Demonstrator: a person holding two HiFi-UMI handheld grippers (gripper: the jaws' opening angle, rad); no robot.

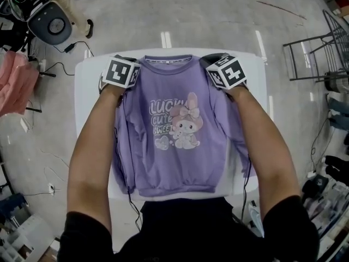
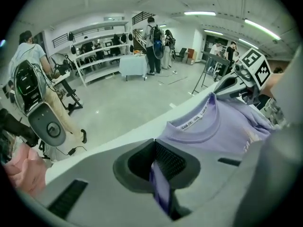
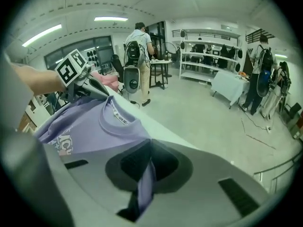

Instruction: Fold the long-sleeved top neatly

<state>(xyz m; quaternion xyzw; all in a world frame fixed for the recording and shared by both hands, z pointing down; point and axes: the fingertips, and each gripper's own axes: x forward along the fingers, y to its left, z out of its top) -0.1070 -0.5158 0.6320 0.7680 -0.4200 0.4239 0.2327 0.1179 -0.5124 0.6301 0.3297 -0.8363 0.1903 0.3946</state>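
Purple top (image 1: 174, 146) lies face up on the white desk (image 1: 87, 75), collar at the far edge and hem at the near one, so its long axis runs straight away from the person. The left gripper (image 2: 158, 174) has its jaws clenched on a pinch of fabric at the left shoulder. The right gripper (image 3: 142, 174) grips likewise at the right shoulder, so each hand is nearest its own side. The coming fold probably carries the shoulders towards the hem. No container is involved.
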